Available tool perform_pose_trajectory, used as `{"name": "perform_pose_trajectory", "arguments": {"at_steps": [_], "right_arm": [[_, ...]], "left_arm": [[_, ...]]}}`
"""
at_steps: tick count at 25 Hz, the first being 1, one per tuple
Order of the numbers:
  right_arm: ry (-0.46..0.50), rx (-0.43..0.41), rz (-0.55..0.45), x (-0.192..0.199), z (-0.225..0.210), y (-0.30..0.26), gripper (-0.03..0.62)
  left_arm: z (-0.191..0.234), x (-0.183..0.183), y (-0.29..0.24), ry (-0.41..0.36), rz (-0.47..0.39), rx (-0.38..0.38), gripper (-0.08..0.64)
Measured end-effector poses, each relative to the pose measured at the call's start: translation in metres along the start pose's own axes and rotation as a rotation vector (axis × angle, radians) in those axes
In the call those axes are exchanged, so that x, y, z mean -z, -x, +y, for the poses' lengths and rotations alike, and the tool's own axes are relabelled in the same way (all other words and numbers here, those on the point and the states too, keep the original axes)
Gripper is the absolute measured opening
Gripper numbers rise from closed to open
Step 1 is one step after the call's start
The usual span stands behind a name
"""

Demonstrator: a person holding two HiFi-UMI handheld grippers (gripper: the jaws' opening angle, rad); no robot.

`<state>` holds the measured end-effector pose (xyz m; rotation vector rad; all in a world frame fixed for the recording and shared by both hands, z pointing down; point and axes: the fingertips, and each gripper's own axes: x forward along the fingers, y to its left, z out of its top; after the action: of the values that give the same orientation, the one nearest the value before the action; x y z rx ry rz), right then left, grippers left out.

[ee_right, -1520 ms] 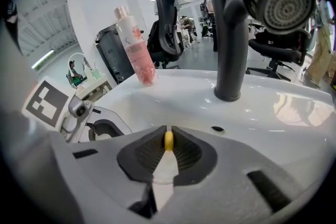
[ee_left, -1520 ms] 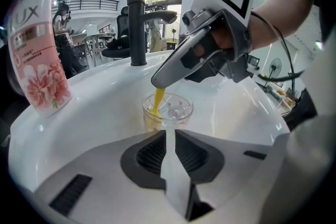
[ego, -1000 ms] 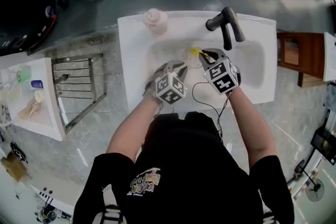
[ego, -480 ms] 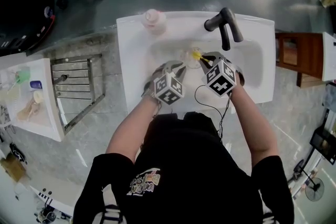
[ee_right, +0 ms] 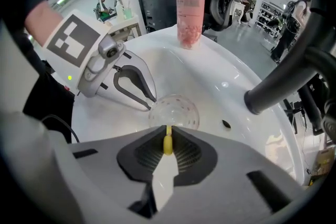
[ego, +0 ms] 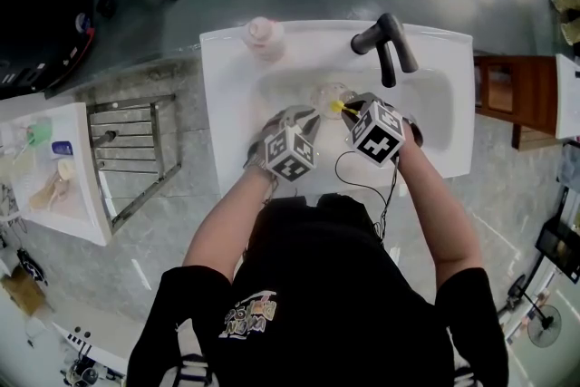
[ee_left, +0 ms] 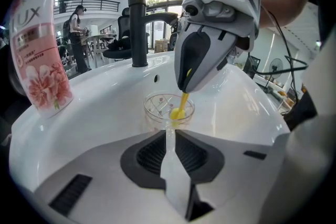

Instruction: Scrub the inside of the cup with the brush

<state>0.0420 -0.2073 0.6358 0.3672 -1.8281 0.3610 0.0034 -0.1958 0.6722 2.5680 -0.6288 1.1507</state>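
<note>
My right gripper (ee_right: 167, 138) clamped the brush (ee_left: 181, 102) inside the cup (ee_left: 156, 107) my left gripper (ee_left: 169, 132) pinched at seven o'clock; scrubbing seemed underway, unfinished.

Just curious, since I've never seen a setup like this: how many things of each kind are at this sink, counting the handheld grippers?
Grippers: 2, the left gripper and the right gripper
Clear cup: 1
Yellow brush: 1
Pink bottle: 1
Black faucet: 1
Total: 6
</note>
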Motion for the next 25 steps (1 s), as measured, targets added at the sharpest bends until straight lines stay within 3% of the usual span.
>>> {"name": "perform_pose_trajectory", "arguments": {"at_steps": [6, 11, 18, 25], "right_arm": [[-0.129, -0.082, -0.089, -0.010, 0.011, -0.003, 0.036], [-0.279, -0.097, -0.207, -0.021, 0.005, -0.004, 0.035], [-0.375, -0.061, -0.293, -0.024, -0.011, -0.007, 0.035], [-0.411, 0.028, -0.315, -0.021, -0.028, -0.005, 0.037]], "left_arm": [[0.000, 0.001, -0.001, -0.002, 0.006, 0.003, 0.049], [-0.002, 0.001, -0.001, -0.002, 0.007, 0.008, 0.049], [-0.002, 0.001, 0.000, -0.004, 0.009, 0.009, 0.049], [-0.002, 0.001, 0.000, -0.006, 0.010, 0.011, 0.048]]}}
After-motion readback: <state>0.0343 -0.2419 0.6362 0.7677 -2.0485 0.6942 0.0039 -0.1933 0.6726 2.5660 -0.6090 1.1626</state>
